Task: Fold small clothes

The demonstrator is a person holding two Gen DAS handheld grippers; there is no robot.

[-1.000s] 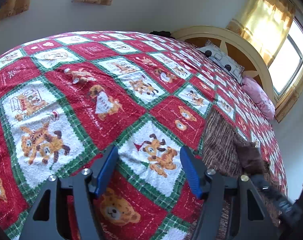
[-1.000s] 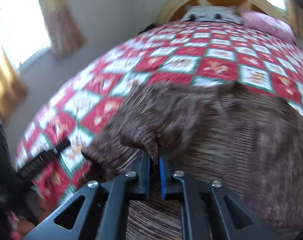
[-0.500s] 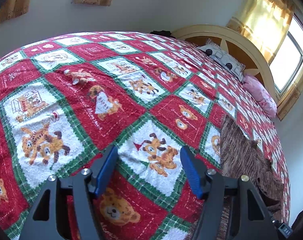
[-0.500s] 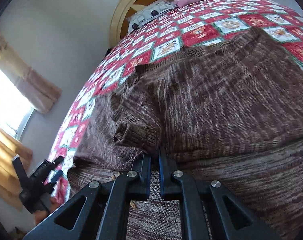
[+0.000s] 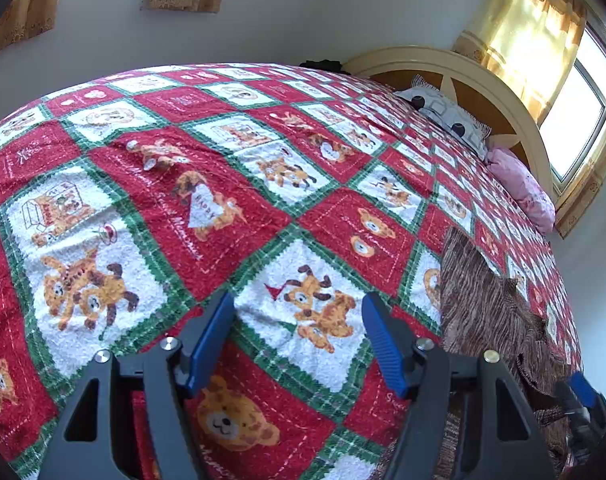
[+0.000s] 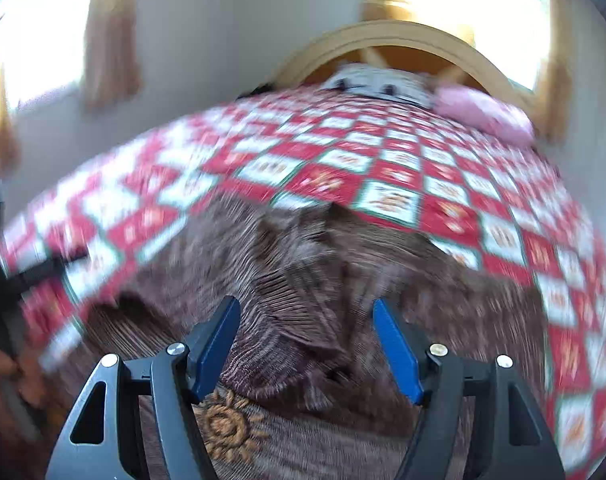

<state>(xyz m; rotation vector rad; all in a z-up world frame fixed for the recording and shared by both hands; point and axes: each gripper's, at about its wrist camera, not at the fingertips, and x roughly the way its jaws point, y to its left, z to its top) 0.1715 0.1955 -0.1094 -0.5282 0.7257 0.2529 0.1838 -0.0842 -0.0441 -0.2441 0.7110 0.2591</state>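
Both grippers gape empty, the right gripper [image 6: 305,340] over the brown sweater [image 6: 303,280], the left gripper [image 5: 299,340] above the quilt [image 5: 183,152], sweater at its three o'clock.

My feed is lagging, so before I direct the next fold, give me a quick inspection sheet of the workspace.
Surface: bed under a red, white and green bear-print quilt, lying fairly flat.
Job's things: brown knit sweater spread on the quilt, a sleeve folded across the body; orange sun motif near its close edge.
Clutter: nothing seen on the quilt besides the sweater.
Grippers: left gripper over bare quilt, jaws open, empty; right gripper over the sweater, jaws open, holding nothing; that view is motion-blurred.
Cables: nothing seen.
Surroundings: arched headboard, patterned pillow, pink pillow, curtained windows.
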